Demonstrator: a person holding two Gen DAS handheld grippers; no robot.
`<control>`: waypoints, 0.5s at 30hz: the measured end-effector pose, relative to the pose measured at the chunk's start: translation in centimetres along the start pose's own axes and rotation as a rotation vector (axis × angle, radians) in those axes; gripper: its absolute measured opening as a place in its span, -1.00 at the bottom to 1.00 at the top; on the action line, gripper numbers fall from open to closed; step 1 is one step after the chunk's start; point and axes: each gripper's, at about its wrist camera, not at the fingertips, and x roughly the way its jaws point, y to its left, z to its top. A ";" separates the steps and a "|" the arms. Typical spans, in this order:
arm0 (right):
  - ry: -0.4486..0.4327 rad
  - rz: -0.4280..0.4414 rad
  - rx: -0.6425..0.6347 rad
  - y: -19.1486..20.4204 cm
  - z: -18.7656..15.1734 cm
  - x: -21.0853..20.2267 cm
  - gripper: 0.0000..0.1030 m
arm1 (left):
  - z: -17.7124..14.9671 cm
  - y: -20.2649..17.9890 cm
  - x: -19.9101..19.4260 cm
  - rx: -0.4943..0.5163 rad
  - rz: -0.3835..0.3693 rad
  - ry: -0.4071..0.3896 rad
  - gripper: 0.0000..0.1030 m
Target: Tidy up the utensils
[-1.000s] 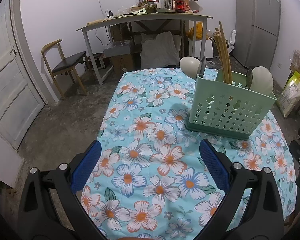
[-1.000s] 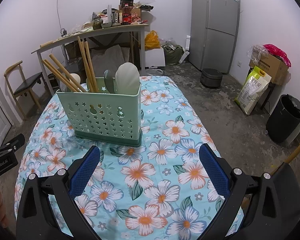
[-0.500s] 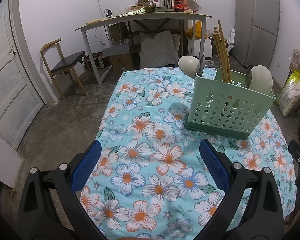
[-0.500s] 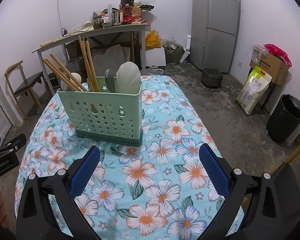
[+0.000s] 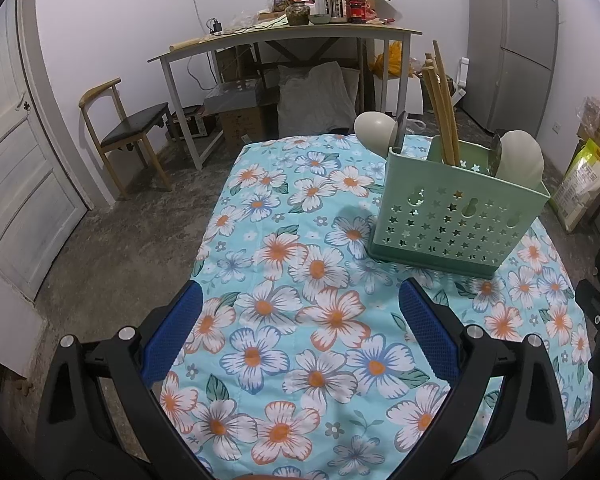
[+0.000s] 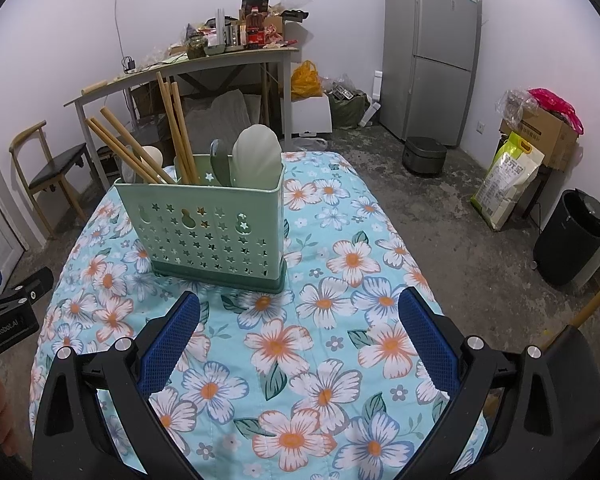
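The left gripper (image 5: pixel 300 320) is wide open and holds nothing, low over the table (image 5: pixel 260 360) near its front edge. The green utensil holder (image 6: pixel 208 224) stands mid-table, keeping chopsticks (image 6: pixel 172 128) and spoons (image 6: pixel 258 156) upright. The right gripper (image 6: pixel 300 324) is wide and empty too, likely finished.

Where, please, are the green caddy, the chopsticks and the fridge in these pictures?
caddy (image 6: pixel 208 232): right wrist view, on its perforated front wall.
chopsticks (image 6: pixel 176 120): right wrist view, midway up the upright pair.
fridge (image 6: pixel 432 52): right wrist view, on its upper door.
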 end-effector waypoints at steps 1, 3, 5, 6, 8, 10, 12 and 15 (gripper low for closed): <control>0.001 0.000 0.000 0.0 0.0 0.0 0.88 | 0.0 0.0 0.0 0.000 0.000 0.000 0.84; -0.001 0.000 0.000 0.0 0.0 -0.1 0.88 | 0.0 0.0 0.0 0.000 0.000 0.001 0.84; -0.003 -0.001 -0.003 0.0 0.0 -0.1 0.88 | 0.0 0.0 0.0 0.000 0.000 0.002 0.84; -0.004 0.000 -0.003 0.0 0.1 -0.1 0.88 | 0.0 0.0 0.0 0.000 0.000 0.003 0.84; -0.006 0.000 -0.003 0.1 0.1 -0.1 0.88 | 0.0 -0.1 0.0 0.000 -0.001 0.002 0.84; -0.005 0.002 -0.003 0.0 0.1 -0.1 0.88 | 0.0 -0.1 0.0 0.002 0.000 0.002 0.84; -0.005 0.000 -0.003 0.1 0.2 -0.2 0.88 | 0.0 0.0 0.0 0.001 0.000 0.001 0.84; -0.006 0.000 -0.003 0.1 0.1 -0.1 0.88 | 0.0 0.0 0.0 0.000 -0.002 0.003 0.84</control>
